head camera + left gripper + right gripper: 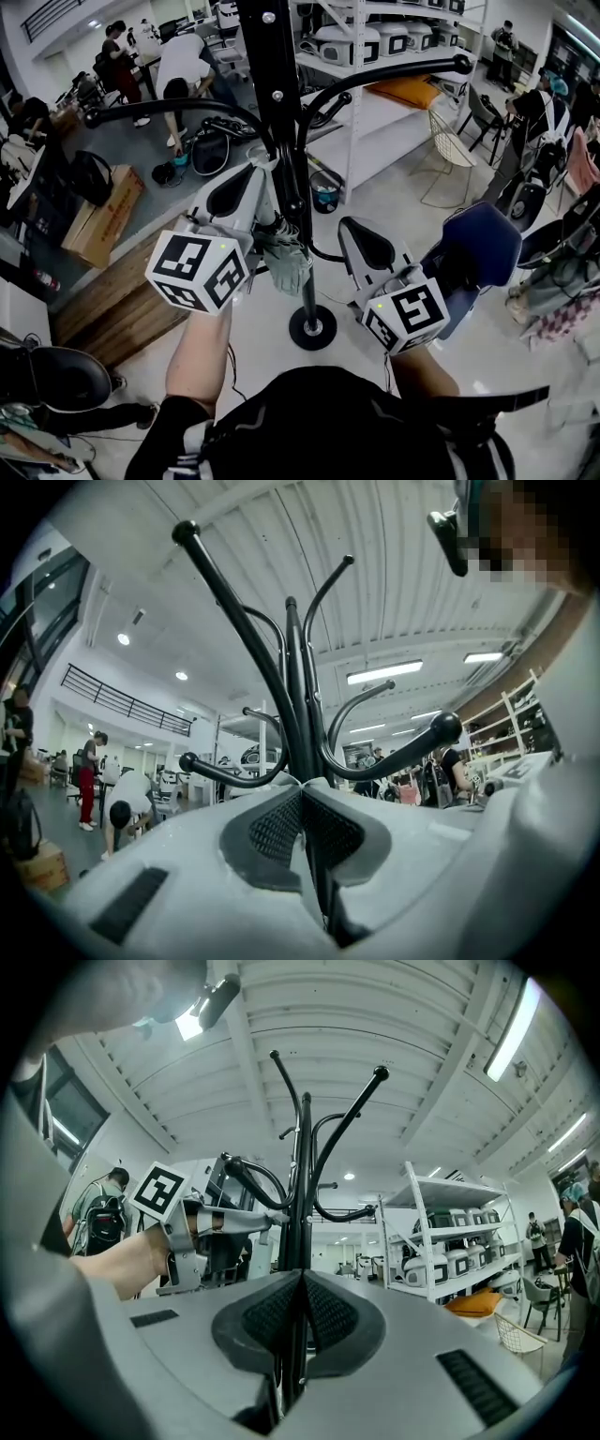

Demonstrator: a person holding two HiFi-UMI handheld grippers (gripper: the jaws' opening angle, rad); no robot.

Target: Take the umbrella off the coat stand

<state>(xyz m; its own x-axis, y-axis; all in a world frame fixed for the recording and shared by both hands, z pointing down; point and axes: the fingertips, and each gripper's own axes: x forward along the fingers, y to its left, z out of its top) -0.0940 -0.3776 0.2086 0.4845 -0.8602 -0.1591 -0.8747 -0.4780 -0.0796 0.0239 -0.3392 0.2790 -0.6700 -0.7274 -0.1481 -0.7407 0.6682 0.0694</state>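
A black coat stand (281,103) with curved hook arms rises right in front of me, its round base (312,328) on the floor. A folded grey-green umbrella (286,255) hangs close beside the pole. My left gripper (265,169) is at the umbrella's top, shut, with a thin pale strap (302,782) pinched at its tips. In the left gripper view the stand (298,696) is directly behind the left gripper (300,787). My right gripper (349,225) is to the right of the pole, apart from the umbrella. The right gripper (302,1274) is shut with nothing in it, facing the stand (304,1176).
White shelving (375,56) with pale cases and an orange cushion (410,91) stands behind the stand. A wire chair (448,150) is to the right and a cardboard box (103,216) to the left. A bucket (325,192) sits by the pole. People work at the back left.
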